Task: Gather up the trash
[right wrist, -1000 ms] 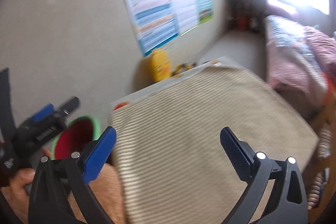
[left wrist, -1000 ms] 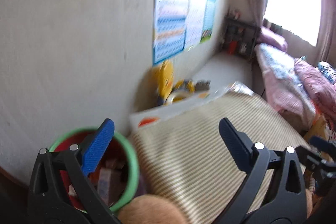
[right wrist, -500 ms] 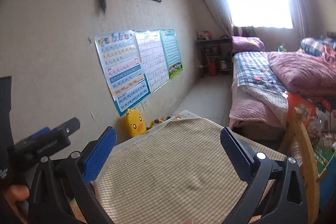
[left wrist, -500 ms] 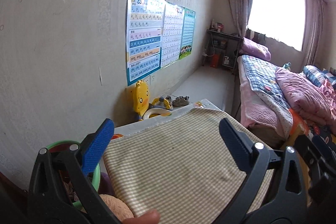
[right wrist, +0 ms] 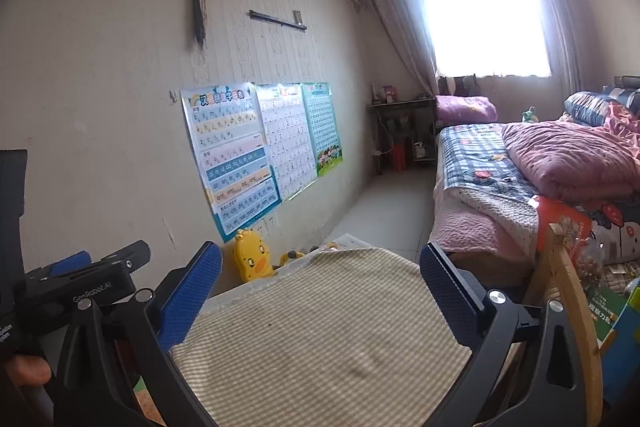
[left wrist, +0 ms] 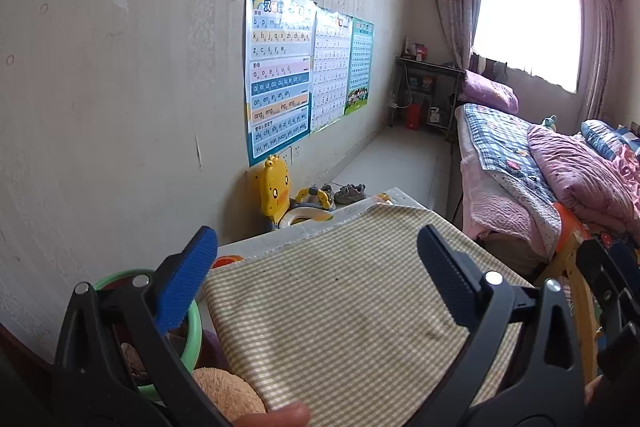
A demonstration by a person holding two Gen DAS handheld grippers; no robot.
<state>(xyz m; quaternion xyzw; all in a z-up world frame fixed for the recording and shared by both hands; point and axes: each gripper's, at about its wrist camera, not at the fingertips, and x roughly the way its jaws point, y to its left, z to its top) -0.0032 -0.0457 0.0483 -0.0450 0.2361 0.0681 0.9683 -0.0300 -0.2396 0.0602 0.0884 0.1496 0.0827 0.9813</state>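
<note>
Both views have tilted up over the past second: a moment ago the left wrist camera looked down into the green-rimmed bin [left wrist: 194,327] with wrappers showing inside, and now the bin sits low at the left edge of that view, half hidden behind the left hand-held gripper [left wrist: 316,279], while the wall posters [left wrist: 280,75], the bed [left wrist: 520,163] and the window fill the upper frame. The blur of a second ago has also gone, so the lift seems to have slowed or stopped. The left hand-held gripper is spread wide with nothing between its blue pads, and the right hand-held gripper [right wrist: 318,291] is likewise spread and empty; both hang above the checked cloth [left wrist: 340,311] that covers the surface. In the right wrist view the left tool shows at the left edge, close beside the right one. The bin stands against the wall just beside the cloth-covered surface, with brownish bits visible inside (what they are is too dim to tell). No loose trash shows on the cloth in either view. Taken together, I judge that a drop into the bin is over and both tools are free, so what remains is a search for the next piece, perhaps toward the cluttered area near the bed's foot.
</note>
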